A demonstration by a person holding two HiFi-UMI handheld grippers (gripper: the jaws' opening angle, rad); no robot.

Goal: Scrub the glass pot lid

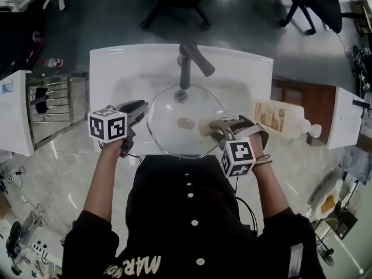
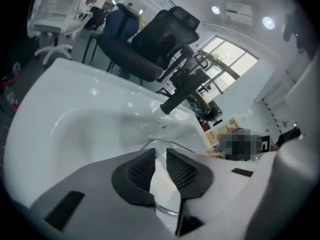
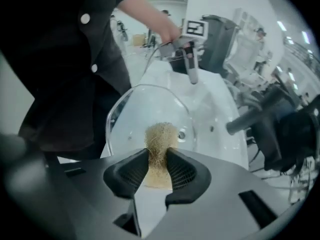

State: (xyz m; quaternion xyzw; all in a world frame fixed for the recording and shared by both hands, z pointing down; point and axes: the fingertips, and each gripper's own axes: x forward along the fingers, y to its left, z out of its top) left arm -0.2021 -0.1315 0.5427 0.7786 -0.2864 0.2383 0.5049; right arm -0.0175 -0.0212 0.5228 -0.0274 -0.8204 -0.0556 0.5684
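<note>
Clamped with left hand-held gripper [image 2: 160, 159] on rim of glass pot lid [image 1: 174, 121], at left of sink [image 1: 244, 74]: keeps lid tilted over sink, steady for scrubbing. Pinched in right hand-held gripper [image 3: 158, 156]: tan fibre scrubber [image 3: 160, 136], against glass toward sink's front-right. Looks mid-scrub. Soap bottle [image 1: 279, 118] lying right of sink.

Label on the bottle [image 1: 280, 118] too small for me to read, glass lid [image 2: 167, 212] mostly behind my left jaws, scrubber [image 3: 160, 139] partly hidden between my right jaws
</note>
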